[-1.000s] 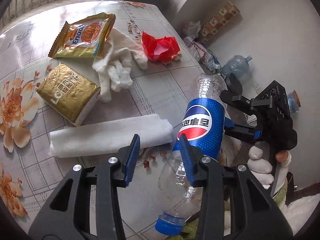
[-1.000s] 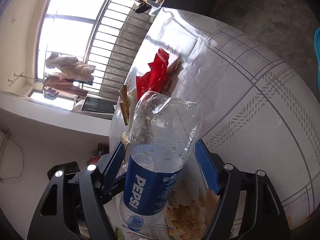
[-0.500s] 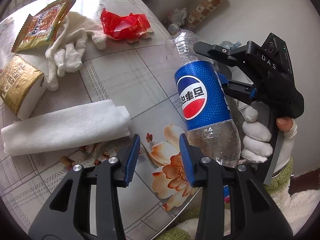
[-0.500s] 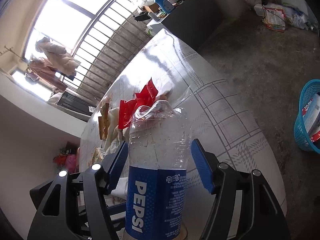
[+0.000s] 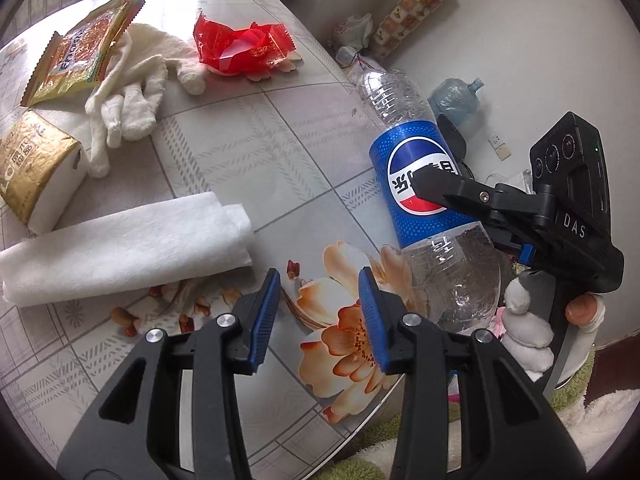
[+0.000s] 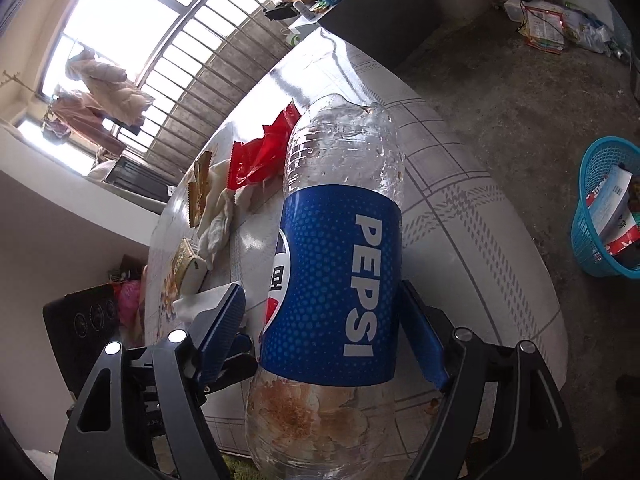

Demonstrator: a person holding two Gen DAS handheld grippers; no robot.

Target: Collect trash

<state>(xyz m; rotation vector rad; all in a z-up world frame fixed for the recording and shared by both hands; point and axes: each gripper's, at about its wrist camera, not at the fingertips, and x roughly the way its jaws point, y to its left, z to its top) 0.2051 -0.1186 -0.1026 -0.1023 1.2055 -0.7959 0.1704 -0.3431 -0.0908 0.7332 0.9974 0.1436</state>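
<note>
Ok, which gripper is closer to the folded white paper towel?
Left. The left gripper hovers open just beside the folded white paper towel; the right gripper is off past the table edge, holding the Pepsi bottle.

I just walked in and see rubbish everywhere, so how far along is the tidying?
Early on. Some paper and packaging already lies in the blue basket on the floor. In hand: the right gripper is clamped on an empty Pepsi bottle, lifted off the table. The left gripper is open and holds nothing. Left on the table: red wrapper, snack bag, gold packet, folded tissue.
</note>
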